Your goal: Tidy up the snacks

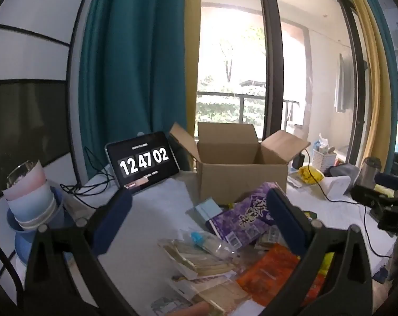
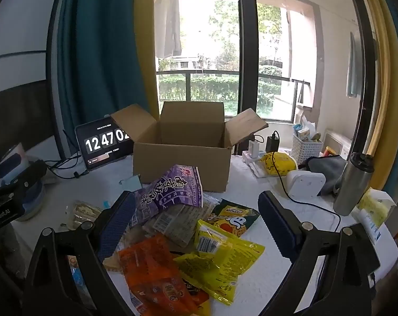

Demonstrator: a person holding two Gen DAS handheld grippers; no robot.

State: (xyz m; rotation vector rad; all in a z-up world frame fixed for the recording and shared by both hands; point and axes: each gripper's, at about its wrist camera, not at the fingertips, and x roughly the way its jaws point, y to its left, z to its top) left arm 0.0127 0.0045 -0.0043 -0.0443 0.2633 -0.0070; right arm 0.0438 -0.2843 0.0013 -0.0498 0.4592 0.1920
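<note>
Left wrist view: the left gripper is spread wide and holds nothing, above a purple snack box and clear-wrapped biscuits; stacked cups show only here. Right wrist view: the right gripper (equally wide, empty) hovers over orange and yellow packets, before the open cardboard box; a steel flask stands right.

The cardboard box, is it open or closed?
Open. The cardboard box has its flaps standing up and spread outward, so you can see the bare inside back wall. Whether anything sits at its bottom cannot be told.
</note>
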